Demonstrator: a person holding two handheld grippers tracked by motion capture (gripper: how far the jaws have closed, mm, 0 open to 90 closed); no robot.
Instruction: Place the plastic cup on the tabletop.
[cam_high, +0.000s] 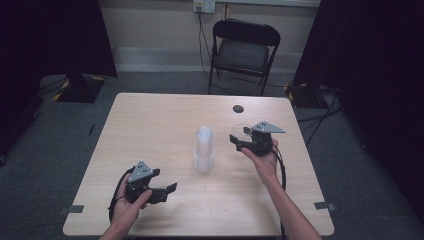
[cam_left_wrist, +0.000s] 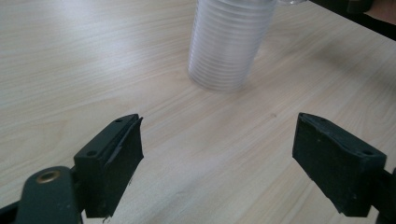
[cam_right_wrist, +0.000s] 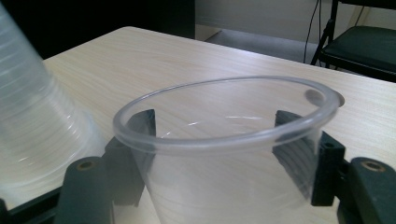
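— Where are the cups?

— A stack of clear cups (cam_high: 204, 150) stands mouth down near the middle of the table (cam_high: 150, 130). A single clear cup (cam_right_wrist: 229, 154) sits upright between the jaws of the right gripper (cam_high: 243, 140), just to the right of the stack.

— Is that gripper squeezing it?

— The jaws sit against both sides of the cup, one on each wall below the rim, so it is clamped on the cup.

— And the left one?

— The left gripper (cam_high: 170, 192) is held low over the near left part of the table, jaws wide apart with nothing between them, pointing toward the stack.

— Anything else?

— A small dark disc (cam_high: 238, 108) lies near the far edge, and a black folding chair (cam_high: 244, 50) stands beyond.
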